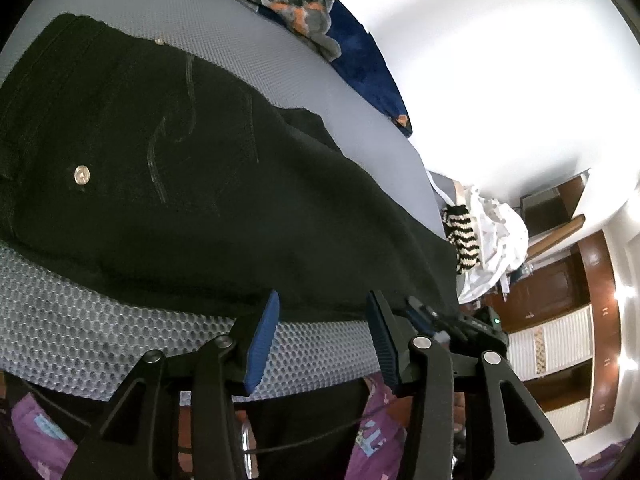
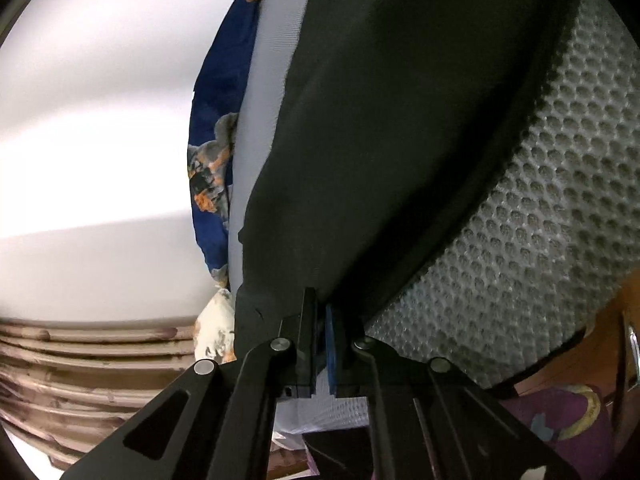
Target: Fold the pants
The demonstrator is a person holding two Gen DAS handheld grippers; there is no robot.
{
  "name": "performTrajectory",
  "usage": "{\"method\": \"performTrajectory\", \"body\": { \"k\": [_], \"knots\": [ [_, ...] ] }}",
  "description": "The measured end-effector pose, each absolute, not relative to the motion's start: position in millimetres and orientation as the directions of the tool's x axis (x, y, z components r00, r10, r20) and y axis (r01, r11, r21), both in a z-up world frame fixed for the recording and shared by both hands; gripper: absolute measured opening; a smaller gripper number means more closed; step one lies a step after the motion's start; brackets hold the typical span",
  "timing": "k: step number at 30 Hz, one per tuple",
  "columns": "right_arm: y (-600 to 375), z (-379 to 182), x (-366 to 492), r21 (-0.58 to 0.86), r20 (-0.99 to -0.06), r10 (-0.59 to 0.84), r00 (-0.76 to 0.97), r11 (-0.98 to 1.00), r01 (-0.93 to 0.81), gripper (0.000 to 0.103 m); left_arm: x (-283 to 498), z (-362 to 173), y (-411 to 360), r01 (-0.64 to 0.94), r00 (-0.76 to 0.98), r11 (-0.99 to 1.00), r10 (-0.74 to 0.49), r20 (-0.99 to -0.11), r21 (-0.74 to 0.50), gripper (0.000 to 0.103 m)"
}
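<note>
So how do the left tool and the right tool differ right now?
The left tool stands open at the near edge of the black pants, pinching nothing; the right tool is shut on the pants' edge. Both have blue pads and point toward the pants on the grey mattress.

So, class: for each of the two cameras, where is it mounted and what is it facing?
Left wrist: on the left claw, open, facing black pants on a grey mattress; its two fingers show.
Right wrist: on the right claw, shut on the pants' edge; its fingers show.
Shared: pants, mattress, blue patterned blanket.
</note>
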State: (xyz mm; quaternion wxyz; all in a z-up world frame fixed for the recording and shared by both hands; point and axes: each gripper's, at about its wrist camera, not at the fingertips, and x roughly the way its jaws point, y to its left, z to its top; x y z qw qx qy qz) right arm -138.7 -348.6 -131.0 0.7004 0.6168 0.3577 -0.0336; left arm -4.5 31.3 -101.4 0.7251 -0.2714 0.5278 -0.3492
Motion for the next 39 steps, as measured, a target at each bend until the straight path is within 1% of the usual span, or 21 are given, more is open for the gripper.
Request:
{"method": "performTrajectory", "body": {
  "k": [3, 4, 6, 7, 9, 10, 12, 14, 15, 16, 18, 20, 22, 25, 28, 31, 34, 35, 36, 37, 39],
  "knots": [
    [-349, -142, -140, 0.816, -0.577, 0.398, 0.713, 0.234, 0.529, 0.005, -4, -105, 34, 0.205, 0.207, 0.615, -0.788, -0.58, -0.762, 0.051],
    [-350, -147, -140, 0.817, -0.574, 0.401, 0.714, 0.221, 0.533, 0.003, -3, -106, 34, 0.197, 0.204, 0.614, -0.789, -0.58, -0.765, 0.051],
    [-354, -153, -139, 0.838, -0.541, 0.415, 0.732, 0.185, 0.514, 0.004, -3, -109, 34, 0.188, 0.199, 0.611, -0.791, -0.579, -0.769, 0.051],
    [-355, -152, -138, 0.842, -0.532, 0.421, 0.735, 0.171, 0.512, 0.007, -3, -109, 34, 0.189, 0.2, 0.613, -0.789, -0.581, -0.767, 0.051],
    [-359, -150, -141, 0.851, -0.512, 0.432, 0.742, 0.141, 0.505, 0.011, -3, -108, 34, 0.198, 0.207, 0.618, -0.785, -0.584, -0.761, 0.051],
    [-359, -148, -142, 0.849, -0.516, 0.438, 0.736, 0.15, 0.506, 0.015, -2, -108, 35, 0.201, 0.21, 0.619, -0.784, -0.584, -0.759, 0.052],
    [-356, -143, -141, 0.849, -0.52, 0.438, 0.733, 0.172, 0.499, 0.018, -2, -107, 35, 0.202, 0.214, 0.62, -0.784, -0.583, -0.758, 0.052],
    [-352, -139, -137, 0.845, -0.53, 0.438, 0.726, 0.205, 0.493, 0.018, -1, -108, 36, 0.2, 0.218, 0.619, -0.784, -0.582, -0.759, 0.052],
    [-350, -139, -134, 0.84, -0.54, 0.439, 0.718, 0.222, 0.496, 0.016, 0, -109, 36, 0.201, 0.22, 0.621, -0.782, -0.583, -0.758, 0.052],
    [-349, -140, -132, 0.831, -0.554, 0.437, 0.709, 0.234, 0.505, 0.011, 1, -109, 36, 0.203, 0.224, 0.624, -0.78, -0.585, -0.754, 0.052],
    [-350, -144, -131, 0.832, -0.55, 0.442, 0.709, 0.211, 0.513, 0.009, 4, -112, 38, 0.215, 0.248, 0.646, -0.761, -0.599, -0.732, 0.052],
    [-352, -144, -134, 0.832, -0.546, 0.46, 0.7, 0.196, 0.52, 0.01, 8, -114, 41, 0.222, 0.268, 0.663, -0.746, -0.609, -0.715, 0.052],
    [-351, -138, -138, 0.823, -0.556, 0.497, 0.666, 0.215, 0.526, 0.019, 13, -120, 43, 0.221, 0.276, 0.692, -0.72, -0.637, -0.687, 0.052],
    [-350, -115, -146, 0.807, -0.587, 0.521, 0.62, 0.316, 0.498, 0.021, 21, -132, 58, 0.177, 0.284, 0.692, -0.717, -0.637, -0.7, 0.052],
    [-353, -85, -150, 0.807, -0.589, 0.503, 0.633, 0.406, 0.429, 0.023, 26, -132, 73, 0.142, 0.305, 0.671, -0.729, -0.613, -0.728, 0.052],
    [-339, -53, -123, 0.788, -0.588, 0.501, 0.635, 0.534, 0.308, 0.024, 28, -122, 86, 0.165, 0.362, 0.694, -0.704, -0.611, -0.701, 0.052],
    [-312, -32, -65, 0.805, -0.52, 0.597, 0.611, 0.582, 0.116, 0.024, 32, -119, 92, 0.172, 0.375, 0.711, -0.687, -0.622, -0.682, 0.052],
    [-302, -26, -41, 0.774, -0.538, 0.61, 0.582, 0.631, 0.055, 0.025, 33, -119, 94, 0.168, 0.381, 0.718, -0.679, -0.628, -0.675, 0.052],
    [-285, -18, -8, 0.66, -0.619, 0.558, 0.552, 0.751, -0.018, 0.032, 34, -119, 95, 0.161, 0.384, 0.723, -0.673, -0.632, -0.672, 0.052],
    [-274, -14, 15, 0.567, -0.669, 0.519, 0.532, 0.819, -0.086, 0.036, 35, -121, 97, 0.148, 0.384, 0.726, -0.668, -0.638, -0.671, 0.052],
    [-255, -15, 55, 0.431, -0.738, 0.474, 0.48, 0.879, -0.205, 0.036, 35, -123, 101, 0.13, 0.383, 0.727, -0.664, -0.642, -0.674, 0.052]
  ]
}}
